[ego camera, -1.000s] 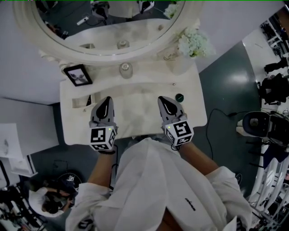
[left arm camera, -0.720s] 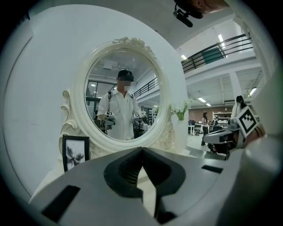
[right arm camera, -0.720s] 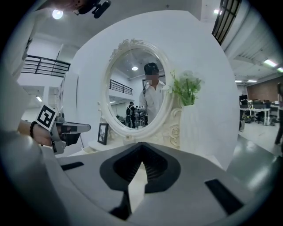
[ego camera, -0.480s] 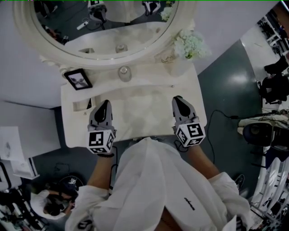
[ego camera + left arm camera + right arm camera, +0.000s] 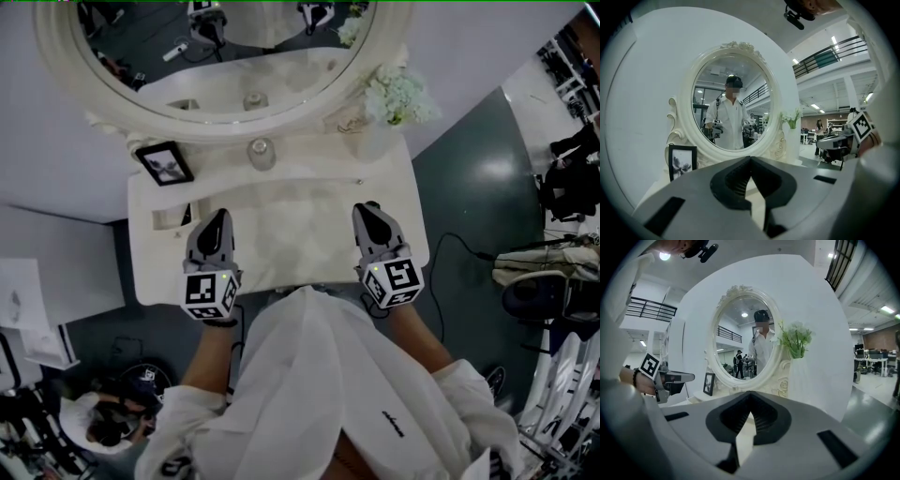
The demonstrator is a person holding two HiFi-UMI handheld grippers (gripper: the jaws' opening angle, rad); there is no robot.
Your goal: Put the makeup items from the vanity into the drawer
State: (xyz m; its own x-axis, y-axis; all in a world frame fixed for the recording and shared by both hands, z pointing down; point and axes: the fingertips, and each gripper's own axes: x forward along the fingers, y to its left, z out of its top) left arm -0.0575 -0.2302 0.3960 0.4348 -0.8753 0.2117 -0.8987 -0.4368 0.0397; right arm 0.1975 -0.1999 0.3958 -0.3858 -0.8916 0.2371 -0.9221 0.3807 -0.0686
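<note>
One vanity (image 5: 281,220), one oval mirror (image 5: 225,56), one framed picture (image 5: 162,162), one flower vase (image 5: 394,98), one glass jar (image 5: 261,150), two tongs (image 5: 220,216) (image 5: 367,210).

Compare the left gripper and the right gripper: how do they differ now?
The left gripper is over the left part of the vanity, before the picture frame; the right gripper is over its right part, on the side of the flowers. The left gripper's tip leans slightly rightward; the right gripper's leans leftward. Shared: both have fingers together, holding nothing.

On the surface (image 5: 281,202), the mirror (image 5: 225,56) stands at 12 o'clock, the picture frame (image 5: 163,161) at 10 o'clock, the bottle (image 5: 262,152) just before the mirror, the flowers (image 5: 401,94) at 2 o'clock.
</note>
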